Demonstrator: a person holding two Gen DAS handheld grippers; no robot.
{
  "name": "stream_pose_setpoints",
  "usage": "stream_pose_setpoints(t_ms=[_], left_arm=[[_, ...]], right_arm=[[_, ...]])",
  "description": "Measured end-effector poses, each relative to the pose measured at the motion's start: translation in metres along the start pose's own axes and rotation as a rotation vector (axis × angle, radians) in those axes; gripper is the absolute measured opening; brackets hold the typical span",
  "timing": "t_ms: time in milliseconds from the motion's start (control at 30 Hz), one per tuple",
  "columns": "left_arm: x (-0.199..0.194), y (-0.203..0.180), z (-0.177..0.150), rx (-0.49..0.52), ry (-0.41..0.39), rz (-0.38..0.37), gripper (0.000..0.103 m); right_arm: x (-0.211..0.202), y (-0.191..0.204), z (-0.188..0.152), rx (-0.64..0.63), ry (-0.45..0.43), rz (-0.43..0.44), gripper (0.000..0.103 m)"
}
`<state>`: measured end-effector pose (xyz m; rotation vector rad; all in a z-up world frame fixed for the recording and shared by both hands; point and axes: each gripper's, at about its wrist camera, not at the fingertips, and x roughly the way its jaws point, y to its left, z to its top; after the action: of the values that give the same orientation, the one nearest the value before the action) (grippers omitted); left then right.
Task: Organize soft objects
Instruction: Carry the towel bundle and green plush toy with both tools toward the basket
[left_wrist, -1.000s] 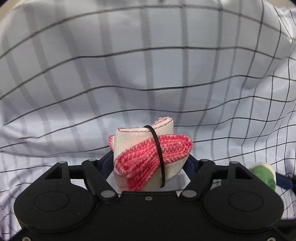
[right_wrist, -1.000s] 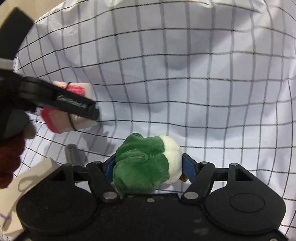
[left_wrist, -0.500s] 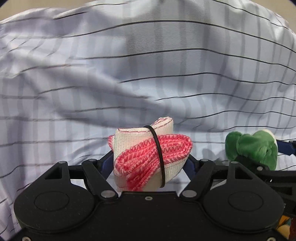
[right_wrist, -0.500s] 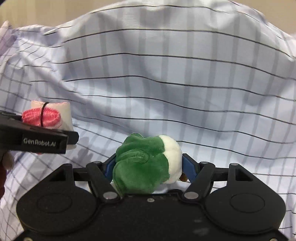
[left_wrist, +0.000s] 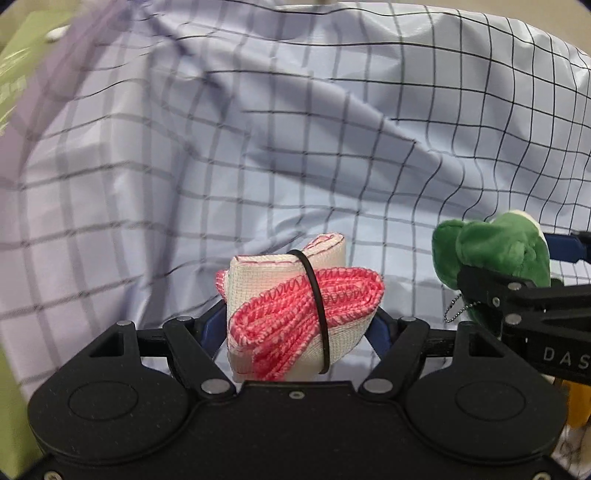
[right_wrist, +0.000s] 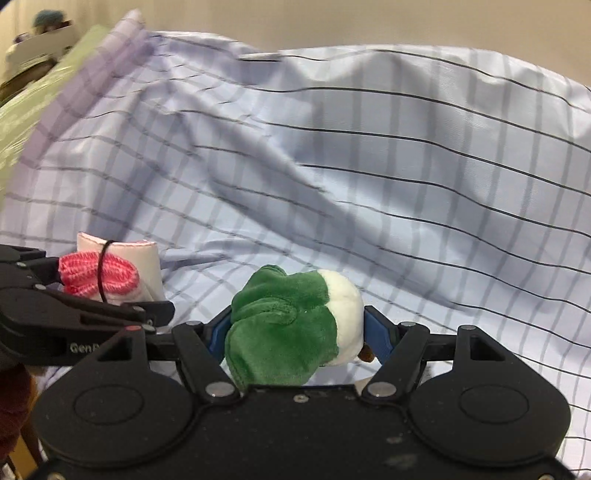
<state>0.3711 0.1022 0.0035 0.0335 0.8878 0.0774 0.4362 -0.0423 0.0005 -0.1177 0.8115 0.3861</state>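
Observation:
My left gripper (left_wrist: 299, 325) is shut on a folded pink and white cloth (left_wrist: 295, 310) bound with a black elastic band. The cloth also shows at the left of the right wrist view (right_wrist: 110, 271). My right gripper (right_wrist: 295, 332) is shut on a green and white plush toy (right_wrist: 291, 325), which also shows at the right of the left wrist view (left_wrist: 491, 254) with a small ball chain hanging from it. Both grippers are held side by side above a pale blue checked sheet (left_wrist: 258, 147).
The wrinkled checked sheet (right_wrist: 369, 166) fills most of both views. A green surface (right_wrist: 22, 110) lies past the sheet's left edge, with a cardboard box (right_wrist: 40, 48) beyond it. A beige wall runs behind.
Both grippers have swung left and tilted up while holding their objects. The sheet's left edge and the green surface have come into view. The two grippers stay close together.

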Motion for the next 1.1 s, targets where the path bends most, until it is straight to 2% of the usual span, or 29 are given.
stream_pose_setpoints(t_ms=[167,433,600,767,933,1100], left_arm=[[-0.024,0.016,-0.025,-0.03,-0.019,0.04,0.07],[-0.068,0.029,-0.07,-0.03,-0.041,0.086,0.07],[-0.094,0.03,-0.095,-0.045,-0.037,0.073,0.07],[-0.12,0.02,-0.12,-0.034,-0.037,0.041,0.07],[-0.146,0.005,-0.141,-0.005,-0.046,0.002,0.07],[-0.164,-0.017,-0.16,0.023,-0.039,-0.069,0.07]], right_arm=[[-0.02,0.029,-0.011,-0.048,-0.01,0.06,0.07],[-0.07,0.047,-0.044,-0.109,-0.024,0.146,0.071],[-0.113,0.059,-0.073,-0.148,-0.043,0.174,0.071],[-0.157,0.059,-0.106,-0.126,-0.039,0.19,0.071],[-0.202,0.056,-0.146,-0.084,-0.043,0.176,0.071],[-0.243,0.055,-0.188,-0.042,-0.052,0.135,0.071]])
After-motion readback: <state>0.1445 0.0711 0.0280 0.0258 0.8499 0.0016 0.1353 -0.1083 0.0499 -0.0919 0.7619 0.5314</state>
